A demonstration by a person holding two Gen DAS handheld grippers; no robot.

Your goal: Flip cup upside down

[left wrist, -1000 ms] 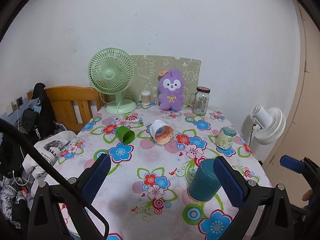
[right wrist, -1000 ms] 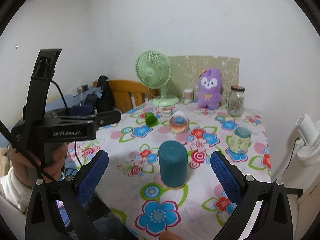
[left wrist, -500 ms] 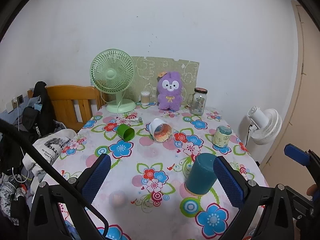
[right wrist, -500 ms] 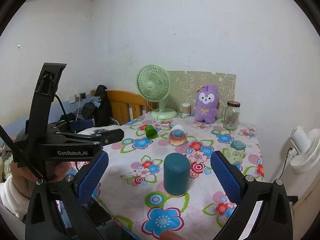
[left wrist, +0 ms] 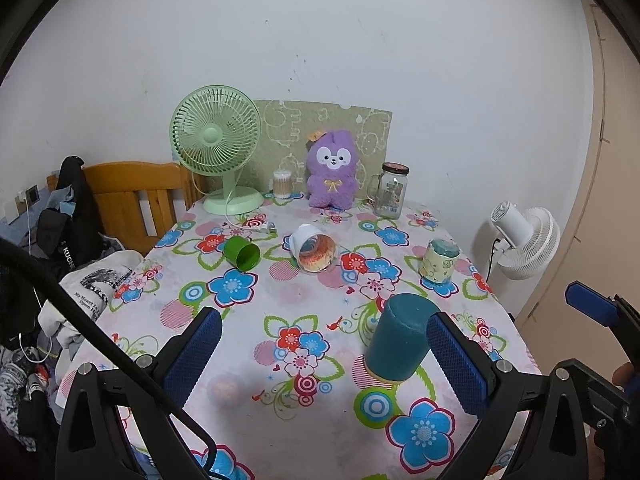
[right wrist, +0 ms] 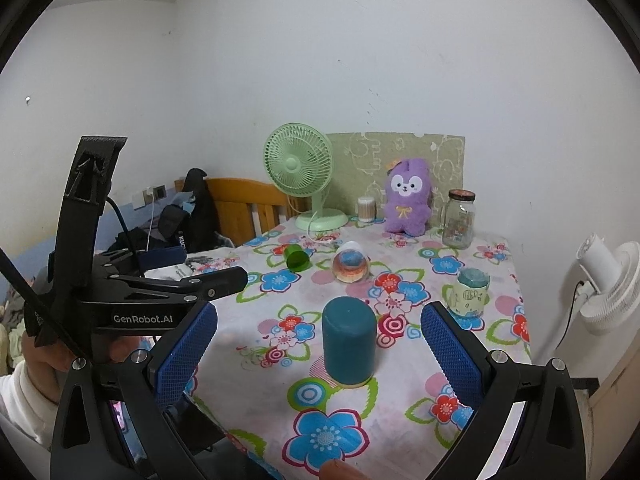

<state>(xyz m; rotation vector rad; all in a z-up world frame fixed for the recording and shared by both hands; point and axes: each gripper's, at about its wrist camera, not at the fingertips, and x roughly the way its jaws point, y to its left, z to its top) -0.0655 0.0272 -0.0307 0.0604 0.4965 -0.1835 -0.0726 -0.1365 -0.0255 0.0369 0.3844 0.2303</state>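
The tall teal cylindrical cup [right wrist: 349,339] is standing mouth-down on the floral-clothed counter [right wrist: 400,412]. Both the left gripper [left wrist: 324,360] and right gripper [right wrist: 318,354] are hovering spread wide, gripping nothing.

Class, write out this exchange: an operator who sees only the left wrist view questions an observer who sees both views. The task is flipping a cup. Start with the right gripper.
Operator: Is the right gripper open? I see only one blue finger at my edge.
Observer: Yes. In the right wrist view its fingers stand wide apart on either side of the teal cup, touching nothing.
Operator: What holds my left gripper?
Observer: A hand with a white sleeve grips its handle, at the left of that view.
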